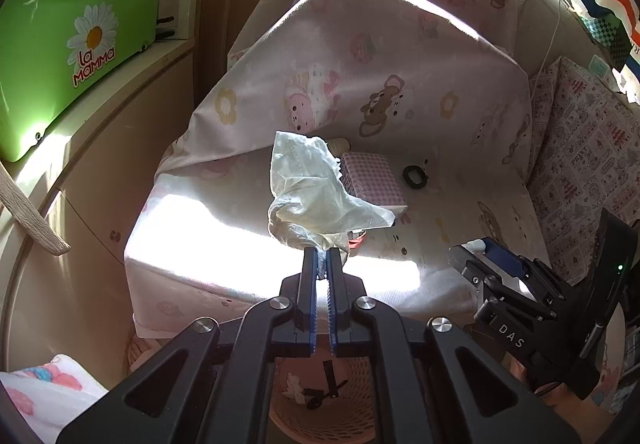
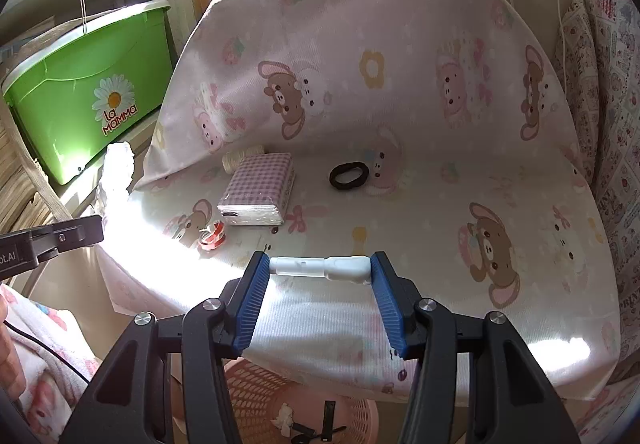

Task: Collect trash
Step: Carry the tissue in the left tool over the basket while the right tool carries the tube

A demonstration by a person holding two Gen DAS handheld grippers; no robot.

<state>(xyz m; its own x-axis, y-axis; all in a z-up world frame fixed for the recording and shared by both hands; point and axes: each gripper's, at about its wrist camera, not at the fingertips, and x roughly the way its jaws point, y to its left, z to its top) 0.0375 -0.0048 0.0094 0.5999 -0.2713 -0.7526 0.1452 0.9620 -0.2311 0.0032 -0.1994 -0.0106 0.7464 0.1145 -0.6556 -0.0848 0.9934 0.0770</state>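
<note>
Left wrist view shows the crumpled tissue [image 1: 316,191] in the centre of the frame, pinched at its lower corner by the left gripper [image 1: 322,264], whose jaws are fully closed on that thin edge. Only a small bit of paper sits between the pads, so the tissue can tear or slip out if the hand moves fast, and then it falls on the bed sheet [image 1: 224,244] and not in the pink basket [image 1: 352,416] at the bottom of the frame.

In the right wrist view, the white plastic tube [image 2: 320,267] lies crosswise between the jaws of the right gripper [image 2: 318,270], which are about half open and press on its two ends. This end-to-end hold is weak, I think: the tube can pivot or pop out sideways. The basket [image 2: 256,388] is low in this frame, partly under the bed edge, so a drop too early can miss its rim.
</note>
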